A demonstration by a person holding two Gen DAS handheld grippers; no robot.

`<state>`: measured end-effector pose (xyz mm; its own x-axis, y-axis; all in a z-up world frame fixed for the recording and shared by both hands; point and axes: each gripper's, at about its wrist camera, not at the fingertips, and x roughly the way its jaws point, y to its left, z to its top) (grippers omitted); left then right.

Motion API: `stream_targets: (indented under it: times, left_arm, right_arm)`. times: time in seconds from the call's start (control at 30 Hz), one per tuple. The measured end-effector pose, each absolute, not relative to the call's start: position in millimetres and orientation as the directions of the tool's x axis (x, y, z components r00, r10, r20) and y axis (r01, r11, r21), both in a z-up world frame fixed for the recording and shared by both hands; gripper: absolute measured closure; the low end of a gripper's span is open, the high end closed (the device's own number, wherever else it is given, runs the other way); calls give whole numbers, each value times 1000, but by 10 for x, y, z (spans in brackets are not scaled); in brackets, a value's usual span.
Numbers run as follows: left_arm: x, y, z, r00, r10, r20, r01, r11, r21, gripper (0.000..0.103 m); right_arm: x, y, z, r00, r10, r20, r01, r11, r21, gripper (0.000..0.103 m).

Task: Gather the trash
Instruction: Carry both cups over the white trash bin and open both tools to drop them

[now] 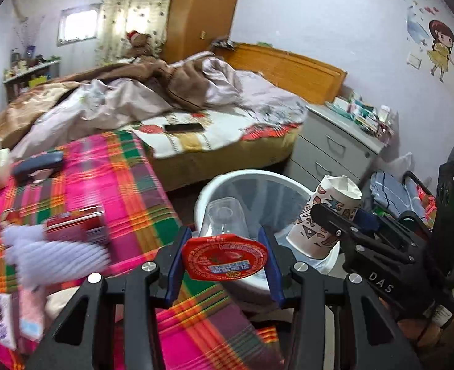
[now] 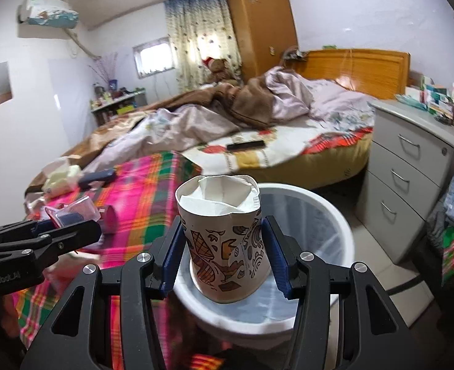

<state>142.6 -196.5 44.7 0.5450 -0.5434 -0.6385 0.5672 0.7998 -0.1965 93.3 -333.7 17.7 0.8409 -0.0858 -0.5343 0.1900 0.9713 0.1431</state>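
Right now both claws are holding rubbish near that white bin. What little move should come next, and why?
Probably open the right gripper: its crumpled paper cup hangs over the white bin, so it should drop in. The left gripper, shut on the red-lidded clear cup, looks nearer the rim.

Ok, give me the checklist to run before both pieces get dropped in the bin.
1. Paper cup clamped in right gripper: ok.
2. Clear cup with red lid clamped in left gripper: ok.
3. White bin open and lined: ok.
4. Paper cup over the bin mouth: ok.
5. Red-lidded cup over the bin mouth: cannot tell; it sits at the near rim.
6. Grippers apart from each other: ok.
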Motion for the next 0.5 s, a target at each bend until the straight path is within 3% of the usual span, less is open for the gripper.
stream_targets:
  times: [0.43,0.5]
  left_arm:
    - [1649,-2489,104,463,-534,-708,594,780,-200,55]
    - [1657,-2478,94,470,-525,-709,583,788,-197,40]
  right_arm:
    - [1102,-3810,-173,747,-125,-653,264,957,119,46]
    - [1118,-3851,-186,743,-112,-660,265,955,137,45]
